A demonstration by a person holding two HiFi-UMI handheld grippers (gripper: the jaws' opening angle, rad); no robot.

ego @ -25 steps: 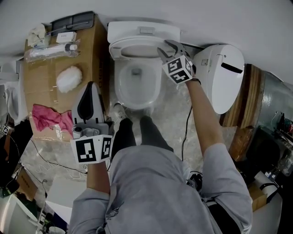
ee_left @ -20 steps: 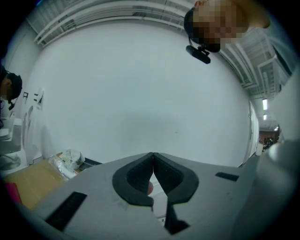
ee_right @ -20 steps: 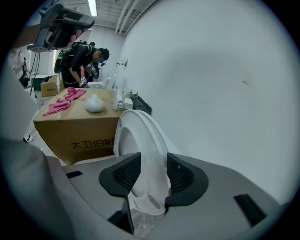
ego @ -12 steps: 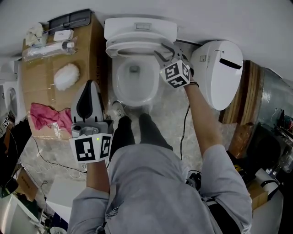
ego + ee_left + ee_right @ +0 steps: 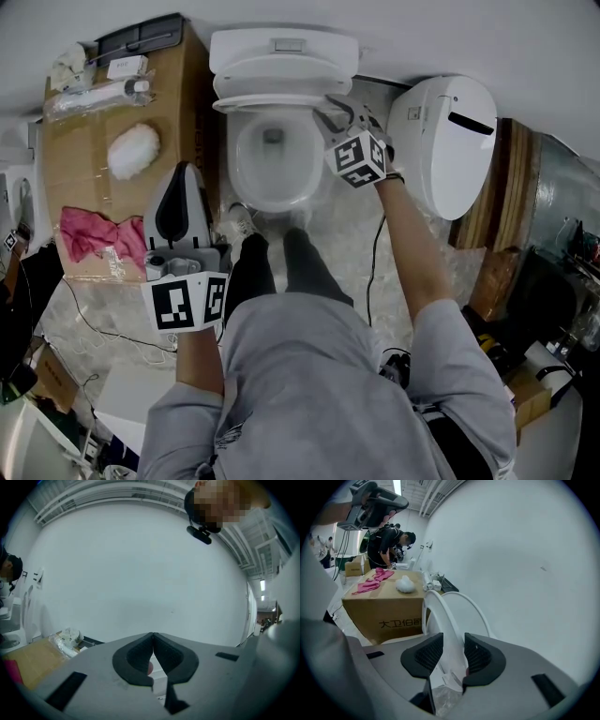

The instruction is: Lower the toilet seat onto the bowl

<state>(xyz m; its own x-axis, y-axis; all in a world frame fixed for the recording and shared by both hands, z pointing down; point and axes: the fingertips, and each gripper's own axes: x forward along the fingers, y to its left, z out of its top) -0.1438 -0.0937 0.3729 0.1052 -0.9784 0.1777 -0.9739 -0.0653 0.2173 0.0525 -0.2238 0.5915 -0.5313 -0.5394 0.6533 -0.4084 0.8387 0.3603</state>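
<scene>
The white toilet seat stands raised against the tank, above the open bowl. My right gripper is at the seat's right edge. In the right gripper view the seat's rim runs between the pads of this gripper. Its jaws have just been closing, and both pads now touch the rim. The lid stands right behind the seat. My left gripper hangs left of the bowl, off the toilet. In its own view this gripper is shut, with nothing between the pads.
A cardboard box left of the toilet carries a white fluffy pad, a pink cloth and a bottle. A white unit stands right of the toilet. My legs are in front of the bowl. Cables lie on the floor.
My right gripper has drawn back a little from the tank along the seat's right edge. The left gripper has barely moved.
</scene>
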